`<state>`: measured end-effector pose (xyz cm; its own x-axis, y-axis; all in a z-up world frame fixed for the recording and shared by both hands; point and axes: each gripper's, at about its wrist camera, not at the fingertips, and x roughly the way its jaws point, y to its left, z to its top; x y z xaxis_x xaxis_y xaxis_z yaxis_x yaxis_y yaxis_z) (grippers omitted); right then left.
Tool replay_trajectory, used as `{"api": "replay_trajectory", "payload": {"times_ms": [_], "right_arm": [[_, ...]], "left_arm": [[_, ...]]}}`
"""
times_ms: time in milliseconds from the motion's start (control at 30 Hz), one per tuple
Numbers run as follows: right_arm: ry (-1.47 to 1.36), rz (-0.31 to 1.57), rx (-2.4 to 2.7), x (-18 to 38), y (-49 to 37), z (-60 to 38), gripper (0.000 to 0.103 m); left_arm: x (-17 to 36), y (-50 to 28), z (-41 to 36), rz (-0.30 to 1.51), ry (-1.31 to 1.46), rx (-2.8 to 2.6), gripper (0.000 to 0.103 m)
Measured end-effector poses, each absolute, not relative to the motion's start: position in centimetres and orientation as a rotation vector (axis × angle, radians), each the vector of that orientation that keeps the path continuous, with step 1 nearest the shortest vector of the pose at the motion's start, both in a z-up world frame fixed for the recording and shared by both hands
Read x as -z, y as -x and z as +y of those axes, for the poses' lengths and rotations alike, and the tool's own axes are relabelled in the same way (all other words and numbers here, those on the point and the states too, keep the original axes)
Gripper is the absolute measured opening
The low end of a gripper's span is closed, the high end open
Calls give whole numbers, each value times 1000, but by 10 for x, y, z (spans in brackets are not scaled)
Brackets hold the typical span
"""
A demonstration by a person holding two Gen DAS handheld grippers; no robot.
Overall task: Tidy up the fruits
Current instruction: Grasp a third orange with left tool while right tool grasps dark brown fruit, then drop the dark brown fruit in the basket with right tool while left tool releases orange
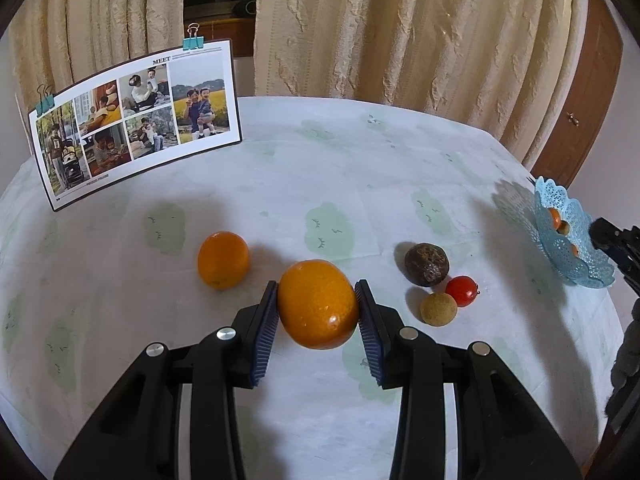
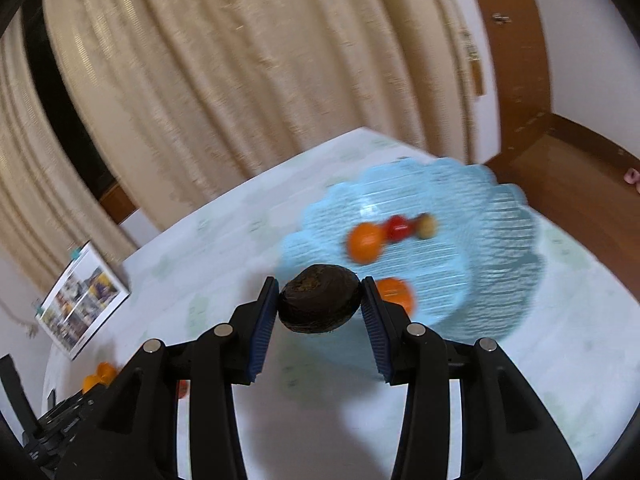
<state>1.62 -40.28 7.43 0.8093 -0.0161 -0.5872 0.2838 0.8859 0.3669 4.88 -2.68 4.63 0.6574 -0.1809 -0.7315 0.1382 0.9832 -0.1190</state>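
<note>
Left gripper (image 1: 316, 304) clamps a large glossy orange (image 1: 318, 304), long axis across the jaws. Right gripper (image 2: 320, 300) grasps a dark wrinkled round fruit (image 2: 319, 304). Pale blue lacy plastic basket (image 2: 500, 200) lies at 1 o'clock, nearer the right hand, holding 4 small fruits: 2 orange, 1 red, 1 tan.

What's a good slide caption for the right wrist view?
Right gripper carries a dark brown fruit toward the blue basket already holding small fruits.
</note>
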Motion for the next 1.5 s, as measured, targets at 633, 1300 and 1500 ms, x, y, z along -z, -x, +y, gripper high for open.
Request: {"api": "replay_trajectory", "payload": {"times_ms": [633,1300,1500], "right_arm": [[-447,508,381,-62,32,-449,60],[-464,366,505,-42,66,-455,68],[-480,359,501,-42,66,-458,72]], "left_arm": [[-50,-45,-63,839,16,216,39],[-82,-58,-230,782,-115,465,39],[-84,-64,-279,772,-147,537,39]]}}
